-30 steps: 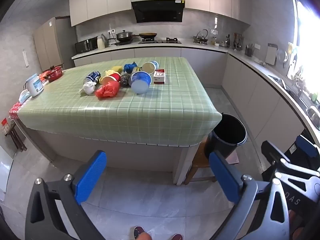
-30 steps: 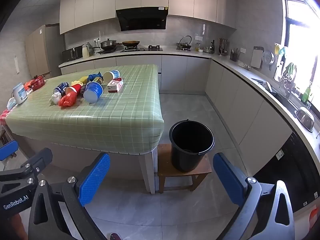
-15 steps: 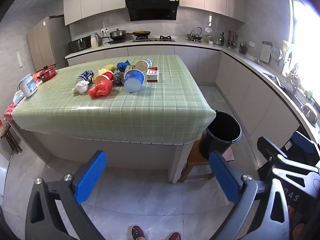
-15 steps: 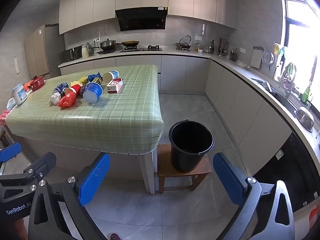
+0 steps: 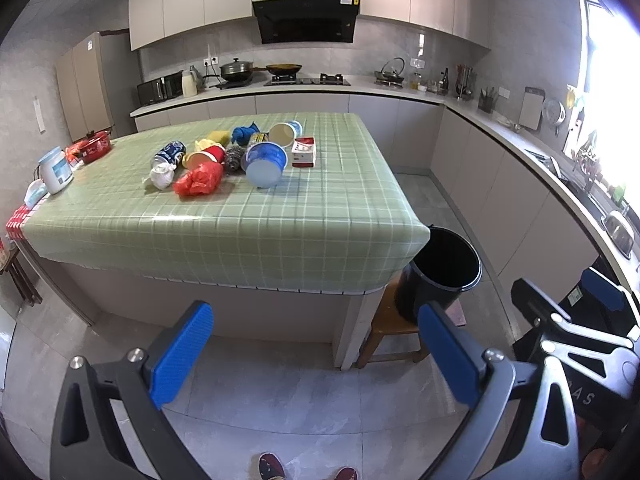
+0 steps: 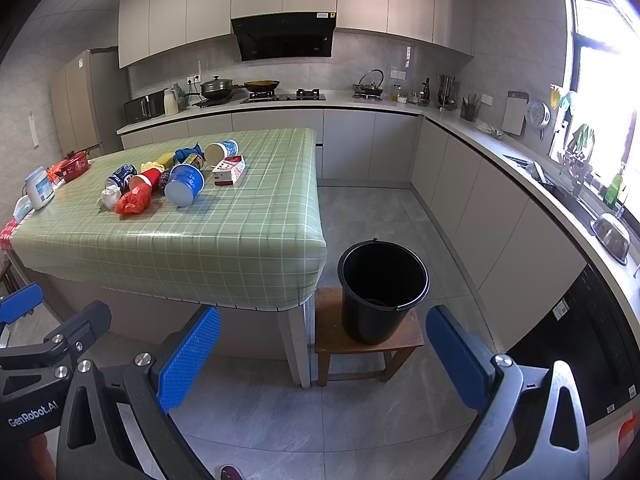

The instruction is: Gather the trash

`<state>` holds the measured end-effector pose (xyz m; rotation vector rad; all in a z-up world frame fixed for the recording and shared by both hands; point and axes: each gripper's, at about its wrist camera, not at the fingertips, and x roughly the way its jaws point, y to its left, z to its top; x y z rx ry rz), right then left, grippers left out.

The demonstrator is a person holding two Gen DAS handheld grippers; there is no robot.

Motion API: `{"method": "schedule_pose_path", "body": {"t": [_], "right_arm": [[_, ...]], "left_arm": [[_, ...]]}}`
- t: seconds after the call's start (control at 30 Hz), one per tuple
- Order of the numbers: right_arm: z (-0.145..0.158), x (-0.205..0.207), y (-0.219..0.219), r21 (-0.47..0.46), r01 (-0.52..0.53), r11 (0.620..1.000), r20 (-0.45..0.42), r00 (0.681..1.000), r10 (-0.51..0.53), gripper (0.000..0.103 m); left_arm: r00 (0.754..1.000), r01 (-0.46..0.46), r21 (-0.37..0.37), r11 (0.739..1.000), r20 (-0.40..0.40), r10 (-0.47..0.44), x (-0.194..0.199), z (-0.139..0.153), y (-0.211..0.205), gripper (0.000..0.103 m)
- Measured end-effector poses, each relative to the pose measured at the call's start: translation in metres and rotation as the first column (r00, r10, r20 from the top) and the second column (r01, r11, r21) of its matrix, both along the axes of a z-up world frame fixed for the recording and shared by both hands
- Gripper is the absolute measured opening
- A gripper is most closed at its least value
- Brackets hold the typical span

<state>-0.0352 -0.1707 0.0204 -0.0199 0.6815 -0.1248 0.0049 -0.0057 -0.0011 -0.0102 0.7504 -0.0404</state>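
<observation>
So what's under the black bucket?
The black bucket stands on a small wooden stool beside the table. The stool's top directly beneath the bucket is covered.

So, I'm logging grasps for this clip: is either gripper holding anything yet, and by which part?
Nothing is held. The left gripper and right gripper are both open and empty, well short of the table.

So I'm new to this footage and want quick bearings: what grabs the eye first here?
The bright litter heaped on the green checked tablecloth: a big blue paper bowl on its side, a crumpled red plastic bag left of it, and a red-and-white carton to its right. Next, the empty black bucket on a low wooden stool off the table's near right corner. Both the left gripper and the right gripper are open, holding nothing.
</observation>
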Motion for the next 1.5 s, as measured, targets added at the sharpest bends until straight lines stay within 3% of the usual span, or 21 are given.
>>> {"method": "schedule_pose_path", "body": {"t": [0.8,1.5], "right_arm": [[-0.009,0.010,-0.006,0.000,0.011,1.000,-0.013,1.000,-0.011,0.103],[0.001,0.010,-0.014,-0.003,0.055,0.998,0.013,0.998,-0.055,0.103]], "left_arm": [[1.000,-0.005,0.019,1.000,0.005,0.005,0.006,0.001,0.001,0.103],[0.999,-0.042,0.040,0.998,0.019,0.042,0.013,0.000,0.008,0.103]]}}
